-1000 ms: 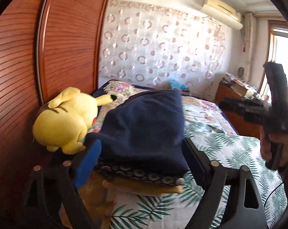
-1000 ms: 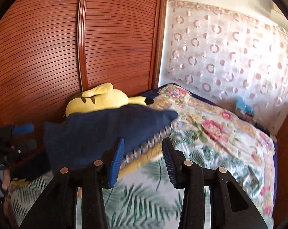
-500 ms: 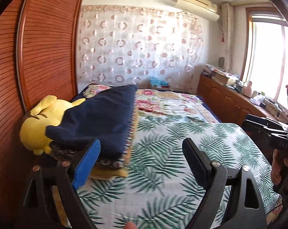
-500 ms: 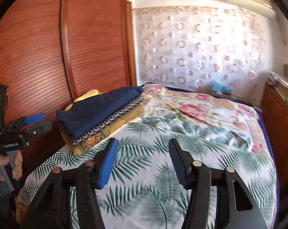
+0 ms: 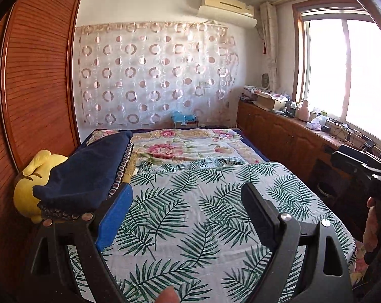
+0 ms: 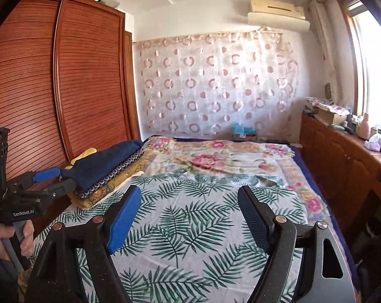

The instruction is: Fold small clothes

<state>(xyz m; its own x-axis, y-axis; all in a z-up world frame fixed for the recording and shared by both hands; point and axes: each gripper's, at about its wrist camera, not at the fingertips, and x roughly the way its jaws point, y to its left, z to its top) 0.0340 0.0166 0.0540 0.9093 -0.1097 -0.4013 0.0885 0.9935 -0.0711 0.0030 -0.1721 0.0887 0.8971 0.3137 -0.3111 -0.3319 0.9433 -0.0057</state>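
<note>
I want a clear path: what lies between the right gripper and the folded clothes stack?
Only palm-leaf bedsheet separates the right gripper from the folded stack, per the right wrist view.

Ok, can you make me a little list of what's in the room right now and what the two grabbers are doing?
Left gripper: open, empty, above the bed
Right gripper: open, empty, above the bed
Folded pile: navy cloth on top, patterned pieces under it, at the bed's left edge
Yellow plush toy: beside the pile, by the wardrobe
Leaf-print sheet: bare in the middle
</note>
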